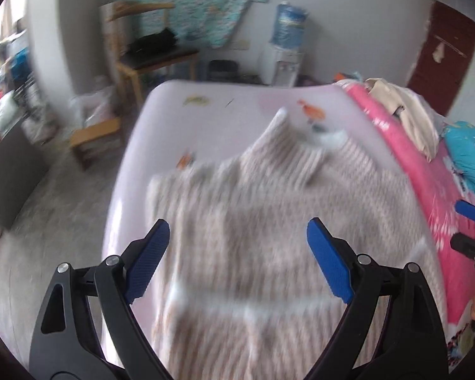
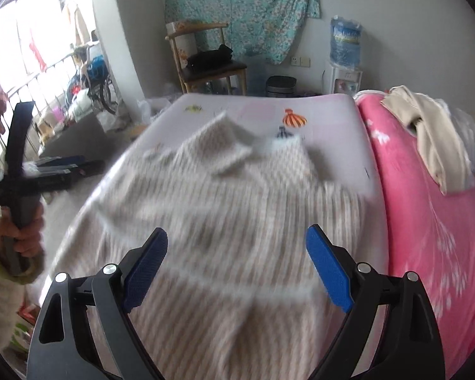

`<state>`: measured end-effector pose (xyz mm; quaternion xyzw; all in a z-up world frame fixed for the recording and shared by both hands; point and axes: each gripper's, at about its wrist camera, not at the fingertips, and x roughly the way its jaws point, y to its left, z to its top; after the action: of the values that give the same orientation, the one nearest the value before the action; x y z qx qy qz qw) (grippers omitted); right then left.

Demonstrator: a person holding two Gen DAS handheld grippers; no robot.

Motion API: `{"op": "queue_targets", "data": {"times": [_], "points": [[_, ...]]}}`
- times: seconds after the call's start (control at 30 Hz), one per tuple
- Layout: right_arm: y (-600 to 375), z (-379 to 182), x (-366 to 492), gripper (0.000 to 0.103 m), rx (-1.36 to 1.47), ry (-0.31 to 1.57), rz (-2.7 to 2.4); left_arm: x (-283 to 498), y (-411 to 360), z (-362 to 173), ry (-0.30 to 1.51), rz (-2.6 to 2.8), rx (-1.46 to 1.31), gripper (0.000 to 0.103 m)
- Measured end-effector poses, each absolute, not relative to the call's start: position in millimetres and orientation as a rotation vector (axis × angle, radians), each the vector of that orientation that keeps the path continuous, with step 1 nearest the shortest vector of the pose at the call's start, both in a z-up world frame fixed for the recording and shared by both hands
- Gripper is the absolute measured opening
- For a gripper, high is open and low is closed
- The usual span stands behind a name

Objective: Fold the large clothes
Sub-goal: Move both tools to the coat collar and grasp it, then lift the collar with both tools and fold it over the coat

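One sweater [image 1: 262, 221] lies spread on the bed [image 1: 224, 95], beside one pink quilt [image 2: 427, 221]. Two grippers – left [image 1: 238, 234], right [image 2: 237, 243] – fingers wide, empty. Only the right view shows the hand [image 2: 25, 231].

Motion blur smears the striped knit sweater [image 1: 269, 221], so its folds and collar edges are unclear. Its near hem runs off the bottom edge in both views. Small prints on the pale sheet [image 2: 316, 107] are perhaps cartoon figures.
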<state>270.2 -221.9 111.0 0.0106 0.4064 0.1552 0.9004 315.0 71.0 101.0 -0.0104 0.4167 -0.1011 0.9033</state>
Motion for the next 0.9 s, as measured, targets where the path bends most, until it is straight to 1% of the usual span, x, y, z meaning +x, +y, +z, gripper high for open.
{"op": "queue_targets", "data": {"times": [0.1, 0.17, 0.27, 0.37, 0.43, 0.5, 0.53, 0.57, 0.6, 0.63, 0.67, 0.73, 0.77, 0.8, 0.9], "points": [[-228, 111, 328, 0.087, 0.055, 0.881, 0.332, 376, 48, 96, 0.883, -0.273, -0.047, 0.085], [-231, 99, 378, 0.087, 0.074, 0.940, 0.315, 417, 34, 88, 0.911, -0.298, -0.085, 0.085], [-241, 68, 444, 0.087, 0.178, 1.054, 0.306, 462, 16, 72, 0.936, -0.287, -0.099, 0.085], [-248, 37, 490, 0.087, 0.230, 1.127, 0.268, 497, -3, 55, 0.950, -0.260, -0.064, 0.085], [-251, 17, 513, 0.082, 0.248, 1.168, 0.227, 515, -11, 41, 0.984, -0.248, -0.072, 0.078], [-256, 3, 529, 0.079, 0.261, 1.202, 0.197, 529, -20, 26, 1.028, -0.253, -0.077, 0.067], [-259, -4, 534, 0.074, 0.261, 1.209, 0.176, 533, -21, 23, 1.037, -0.250, -0.069, 0.064], [-261, -8, 537, 0.071, 0.269, 1.212, 0.167, 537, -24, 19, 1.042, -0.257, -0.067, 0.055], [-262, -12, 539, 0.066, 0.275, 1.211, 0.168, 540, -26, 15, 1.047, -0.261, -0.067, 0.044], [-263, -13, 539, 0.059, 0.269, 1.205, 0.166, 541, -26, 13, 1.053, -0.263, -0.071, 0.038], [-263, -12, 537, 0.054, 0.268, 1.198, 0.166, 542, -26, 10, 1.063, -0.274, -0.085, 0.026], [-263, -13, 534, 0.025, 0.293, 1.196, 0.202, 540, -28, 10, 1.059, -0.275, -0.082, 0.019], [-263, -11, 531, 0.020, 0.315, 1.192, 0.220, 537, -30, 12, 1.051, -0.289, -0.077, 0.013], [-262, -6, 527, 0.014, 0.323, 1.182, 0.234, 532, -30, 17, 1.039, -0.299, -0.072, 0.012], [-258, 12, 515, 0.012, 0.302, 1.127, 0.265, 517, -28, 34, 1.004, -0.335, -0.069, 0.011]]}}
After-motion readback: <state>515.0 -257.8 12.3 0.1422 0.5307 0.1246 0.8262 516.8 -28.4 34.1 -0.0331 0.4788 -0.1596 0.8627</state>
